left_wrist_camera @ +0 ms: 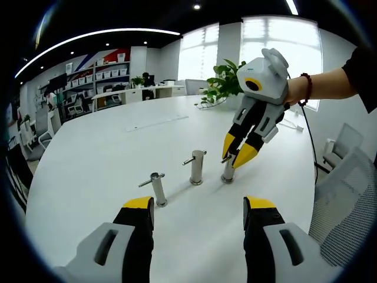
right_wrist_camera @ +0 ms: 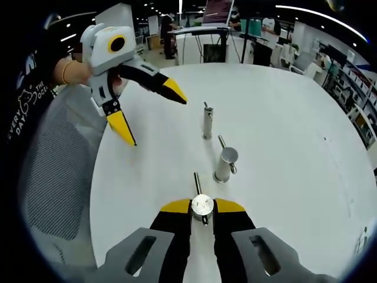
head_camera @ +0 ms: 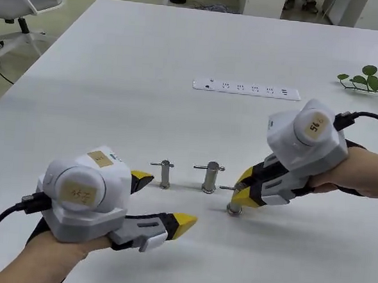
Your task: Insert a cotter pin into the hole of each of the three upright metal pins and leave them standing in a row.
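Third pin [right_wrist_camera: 202, 205]: upright on the surface [head_camera: 178, 102], rightmost of the three. It stands nearer the person than the other two, so off their line.

Its cotter pin [right_wrist_camera: 196, 181] looks to pass through just under the head. Long axis level, running straight out ahead of the right claw [head_camera: 243, 193]; in the head view a stub pokes out on the left.

Right claw: all but closed, tips pinching the third pin's head from both sides, reaching in from the right and above.

Middle pin [head_camera: 209, 178] and left pin [head_camera: 166, 175]: upright, each cross-pinned near the top, lying just beyond and left of the held one.

Left claw [left_wrist_camera: 199, 203]: wide open, nothing in it, hovering on the near side of the left pin, apart from it.

Judgement: the right claw is the one placed for the job. The row's line lies on the far side of the third pin, so a short shift away from the person should square it up.
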### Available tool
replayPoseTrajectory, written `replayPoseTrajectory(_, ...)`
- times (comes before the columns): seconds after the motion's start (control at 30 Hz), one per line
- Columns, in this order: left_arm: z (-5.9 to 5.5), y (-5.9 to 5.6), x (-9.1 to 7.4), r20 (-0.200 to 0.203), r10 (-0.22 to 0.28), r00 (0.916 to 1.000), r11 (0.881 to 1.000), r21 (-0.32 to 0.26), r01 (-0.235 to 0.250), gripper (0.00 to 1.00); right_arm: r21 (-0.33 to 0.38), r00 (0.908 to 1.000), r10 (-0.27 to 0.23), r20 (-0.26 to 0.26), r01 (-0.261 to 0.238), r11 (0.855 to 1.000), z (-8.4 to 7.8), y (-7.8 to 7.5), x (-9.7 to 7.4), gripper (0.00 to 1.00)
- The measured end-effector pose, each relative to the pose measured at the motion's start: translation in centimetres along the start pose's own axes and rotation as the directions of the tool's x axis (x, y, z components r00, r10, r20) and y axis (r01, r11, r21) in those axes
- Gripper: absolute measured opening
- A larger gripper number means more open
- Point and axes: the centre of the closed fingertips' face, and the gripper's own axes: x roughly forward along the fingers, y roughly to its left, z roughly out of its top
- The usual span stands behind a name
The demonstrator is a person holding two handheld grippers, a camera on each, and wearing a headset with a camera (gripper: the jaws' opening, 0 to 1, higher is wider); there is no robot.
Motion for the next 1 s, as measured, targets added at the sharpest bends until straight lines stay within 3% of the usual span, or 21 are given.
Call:
replayPoseTrajectory(0.33, 0.2, 0.8, -1.5, 0.007, 0.017, 0.9998, 1.000, 0.014, -0.017, 0.65, -0.014, 0.9999, -0.006, -0.014, 0.005, 1.000, -0.4, -0.9, -0.8, 0.08)
replayPoseTrajectory(0.53, 0.2, 1.2, -1.7, 0.018, 0.031, 0.9994, 0.999, -0.011, -0.031, 0.66, -0.012, 0.9997, -0.013, -0.023, 0.013, 1.000, -0.7, -1.7, -1.1, 0.08)
replayPoseTrajectory(0.7, 0.5, 0.9, -1.8, 0.042, 0.031, 0.9986, 0.999, -0.026, -0.030, 0.71, -0.010, 0.9991, -0.024, -0.034, 0.024, 1.000, -1.1, -2.4, -1.2, 0.08)
replayPoseTrajectory(1.0, 0.4, 0.6, -2.0, 0.043, 0.029, 0.9986, 1.000, -0.009, -0.029, 0.77, -0.011, 0.9991, -0.023, -0.037, 0.022, 1.000, -1.3, -3.2, -1.1, 0.08)
